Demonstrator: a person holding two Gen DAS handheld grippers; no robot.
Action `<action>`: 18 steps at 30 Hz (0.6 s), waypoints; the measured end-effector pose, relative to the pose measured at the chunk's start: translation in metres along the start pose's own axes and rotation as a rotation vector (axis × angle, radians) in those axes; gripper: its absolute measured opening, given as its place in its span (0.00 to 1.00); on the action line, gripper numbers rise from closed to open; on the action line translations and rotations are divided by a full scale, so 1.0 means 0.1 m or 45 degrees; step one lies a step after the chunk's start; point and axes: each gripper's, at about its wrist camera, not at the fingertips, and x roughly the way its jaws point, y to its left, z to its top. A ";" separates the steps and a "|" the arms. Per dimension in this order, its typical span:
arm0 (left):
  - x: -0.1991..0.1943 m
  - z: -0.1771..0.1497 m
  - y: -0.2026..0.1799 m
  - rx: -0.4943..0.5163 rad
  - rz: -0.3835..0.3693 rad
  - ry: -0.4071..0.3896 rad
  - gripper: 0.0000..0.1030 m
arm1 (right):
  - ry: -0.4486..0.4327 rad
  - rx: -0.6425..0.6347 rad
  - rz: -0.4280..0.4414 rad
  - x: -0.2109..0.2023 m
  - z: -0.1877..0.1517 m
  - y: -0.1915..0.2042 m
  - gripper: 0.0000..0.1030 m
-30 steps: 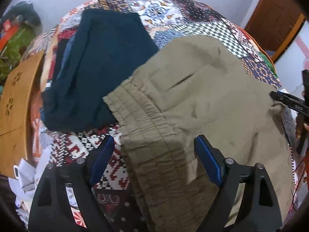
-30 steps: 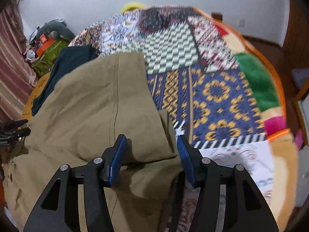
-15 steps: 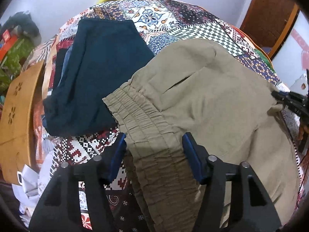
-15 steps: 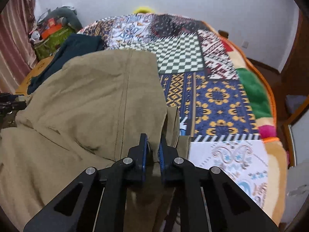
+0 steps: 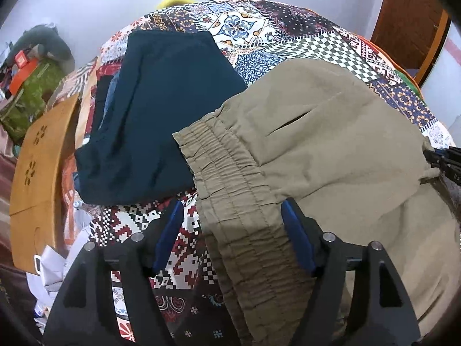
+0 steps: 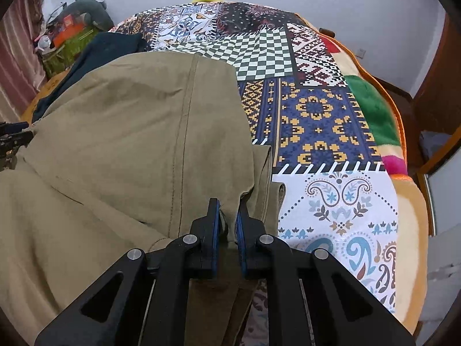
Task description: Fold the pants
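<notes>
Khaki pants [image 5: 331, 150] lie folded over on a patchwork bedspread [image 5: 259, 28]. In the left wrist view their elastic waistband [image 5: 230, 190] runs between the blue pads of my left gripper [image 5: 230, 230], whose jaws stand wide apart around it. In the right wrist view my right gripper [image 6: 227, 225] is shut on a bunched hem edge of the pants [image 6: 144, 132]. The right gripper's tip also shows at the right edge of the left wrist view [image 5: 446, 158].
Dark navy folded garments [image 5: 161, 121] lie on the bed left of the pants. A wooden panel [image 5: 37, 167] and green bags [image 5: 31, 92] stand at the left. The bedspread [image 6: 317, 115] extends to the right, with a wooden door [image 5: 409, 14] beyond.
My right gripper closed on the pants' hem edge. My left gripper stayed astride the waistband; its jaws narrowed half a second ago and stand wide apart now.
</notes>
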 end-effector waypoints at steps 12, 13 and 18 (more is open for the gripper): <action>-0.41 0.10 0.12 0.014 0.005 -0.088 0.70 | -0.085 0.046 0.032 -0.37 0.26 -0.04 0.15; -0.44 0.14 0.17 -0.006 -0.002 -0.102 0.71 | -0.115 0.046 0.041 -0.44 0.32 -0.04 0.16; -0.41 0.30 0.36 -0.082 0.005 -0.119 0.75 | -0.222 0.042 0.082 -0.57 0.58 -0.01 0.37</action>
